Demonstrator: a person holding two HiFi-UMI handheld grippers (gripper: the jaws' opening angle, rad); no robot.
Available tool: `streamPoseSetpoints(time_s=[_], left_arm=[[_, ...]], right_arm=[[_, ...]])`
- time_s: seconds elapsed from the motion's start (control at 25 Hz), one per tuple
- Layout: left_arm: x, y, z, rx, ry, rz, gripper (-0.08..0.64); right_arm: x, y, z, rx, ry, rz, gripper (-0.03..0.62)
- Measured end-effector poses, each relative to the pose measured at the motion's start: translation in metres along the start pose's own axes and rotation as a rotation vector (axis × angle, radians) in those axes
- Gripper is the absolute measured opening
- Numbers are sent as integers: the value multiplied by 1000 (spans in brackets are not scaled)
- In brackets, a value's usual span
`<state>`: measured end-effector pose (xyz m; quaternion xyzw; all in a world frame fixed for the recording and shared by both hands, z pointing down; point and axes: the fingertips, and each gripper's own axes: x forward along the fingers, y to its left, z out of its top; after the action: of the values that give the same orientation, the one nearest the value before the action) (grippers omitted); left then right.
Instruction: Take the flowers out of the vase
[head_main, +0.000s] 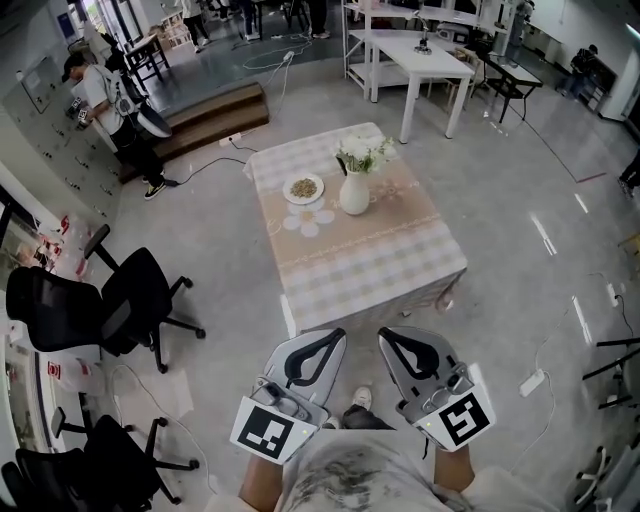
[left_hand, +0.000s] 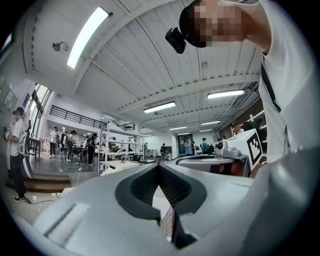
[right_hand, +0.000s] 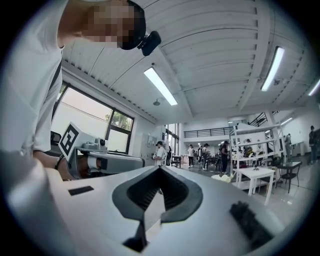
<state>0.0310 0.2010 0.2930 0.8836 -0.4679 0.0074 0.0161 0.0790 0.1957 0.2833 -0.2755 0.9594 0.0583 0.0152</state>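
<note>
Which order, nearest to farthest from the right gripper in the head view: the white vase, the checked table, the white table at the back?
1. The checked table, straight ahead of the right gripper.
2. The white vase, on that table's far half.
3. The white table, at the room's back.

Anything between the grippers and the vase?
Just bare tablecloth between the vase and the left gripper and right gripper, per the head view. The plate sits further left.

vase (head_main: 354, 194) with flowers (head_main: 362, 153) on the table (head_main: 380, 270), plate (head_main: 303, 188) just left of it
</note>
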Motion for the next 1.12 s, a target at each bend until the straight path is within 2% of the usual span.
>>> streamPoseSetpoints(time_s=[0.32,0.52,0.72,0.92,1.12], left_arm=[[22,10,1,9,-5,47,9],[36,14,-2,8,-2,57,9],[47,18,-5,10,10,55,9],[58,29,-5,14,8,46,9],[72,46,-6,11,1,26,9]], right_arm=[[8,-25,-1,-8,-3,44,17],[13,-42,-1,2,-53,48,17],[19,-52,-10,10,-11,46,17],[28,-62,-7,8,-57,35,17],[46,-74,-14,1,-29,22,17]])
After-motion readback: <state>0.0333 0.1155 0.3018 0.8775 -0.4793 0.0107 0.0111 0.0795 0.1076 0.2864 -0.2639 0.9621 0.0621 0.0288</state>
